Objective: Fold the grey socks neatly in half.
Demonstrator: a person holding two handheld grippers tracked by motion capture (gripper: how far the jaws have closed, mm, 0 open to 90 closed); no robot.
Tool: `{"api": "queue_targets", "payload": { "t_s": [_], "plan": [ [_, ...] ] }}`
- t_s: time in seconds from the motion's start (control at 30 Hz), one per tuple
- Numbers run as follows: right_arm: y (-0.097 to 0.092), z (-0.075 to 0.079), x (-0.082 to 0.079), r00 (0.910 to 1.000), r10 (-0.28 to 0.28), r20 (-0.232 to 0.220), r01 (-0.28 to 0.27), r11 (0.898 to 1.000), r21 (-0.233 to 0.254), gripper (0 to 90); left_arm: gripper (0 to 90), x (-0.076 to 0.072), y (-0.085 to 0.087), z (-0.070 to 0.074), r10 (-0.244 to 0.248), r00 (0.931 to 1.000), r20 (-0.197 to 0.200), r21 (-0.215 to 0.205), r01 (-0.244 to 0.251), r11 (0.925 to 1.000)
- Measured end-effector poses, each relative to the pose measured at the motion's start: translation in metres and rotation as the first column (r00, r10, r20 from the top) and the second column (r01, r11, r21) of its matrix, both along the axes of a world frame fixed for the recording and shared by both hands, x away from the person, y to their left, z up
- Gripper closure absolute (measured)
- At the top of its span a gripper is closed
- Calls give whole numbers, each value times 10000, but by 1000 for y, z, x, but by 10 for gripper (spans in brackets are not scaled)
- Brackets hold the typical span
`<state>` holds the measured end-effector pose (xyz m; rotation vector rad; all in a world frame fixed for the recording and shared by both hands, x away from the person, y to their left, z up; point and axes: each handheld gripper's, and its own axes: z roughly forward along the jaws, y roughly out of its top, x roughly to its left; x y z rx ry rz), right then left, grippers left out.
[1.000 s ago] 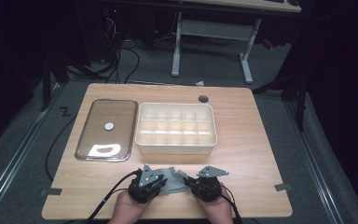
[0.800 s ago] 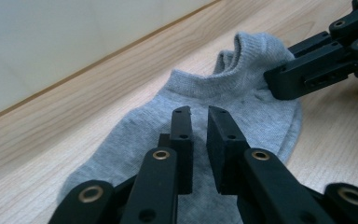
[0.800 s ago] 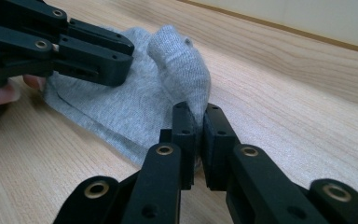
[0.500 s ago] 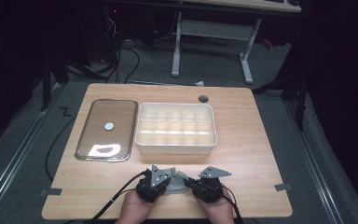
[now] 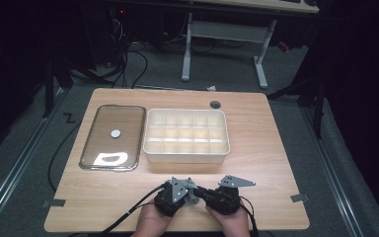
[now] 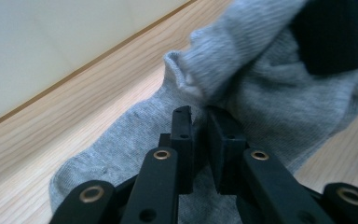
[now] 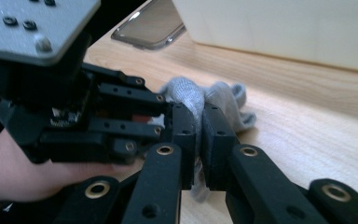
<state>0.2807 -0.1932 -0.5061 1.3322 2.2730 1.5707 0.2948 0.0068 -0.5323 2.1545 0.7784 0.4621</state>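
Sock (image 6: pixel 270 107) pinched by both jaws near table's (image 5: pixel 256 133) front edge.

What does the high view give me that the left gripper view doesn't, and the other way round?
High view alone: the clear lid lying left of the white compartment box, and both hands with the left gripper and right gripper meeting at the table's near edge. Left gripper view alone: its jaws pinching a fold of the grey sock, with knit and cuff in detail. Both share the wooden table, the box wall and the sock.
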Motion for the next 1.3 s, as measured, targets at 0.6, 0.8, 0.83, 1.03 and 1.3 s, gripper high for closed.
{"api": "queue_targets", "payload": {
  "t_s": [0.6,0.8,0.83,1.03,1.3],
  "plan": [
    [-19,-7,3,9982,-582,-147,577,9978,-324,855,496,0,71,7,535,9949,-852,-1190,-635,9909],
    [-17,-6,2,9978,-662,-55,658,9961,-587,852,519,7,76,-2,434,9790,-1991,-1773,-795,9809],
    [-17,-6,2,9978,-662,-55,658,9961,-587,852,536,7,76,-2,434,9790,-1991,-1773,-795,9809],
    [-8,-2,0,9970,-767,76,770,9892,-1249,851,701,6,79,-2,266,9790,-2021,-2085,-696,9755],
    [18,11,1,9977,-512,443,611,9630,-2626,852,776,5,80,-2,141,9789,-2039,-2234,-606,9728]
  ]
}}
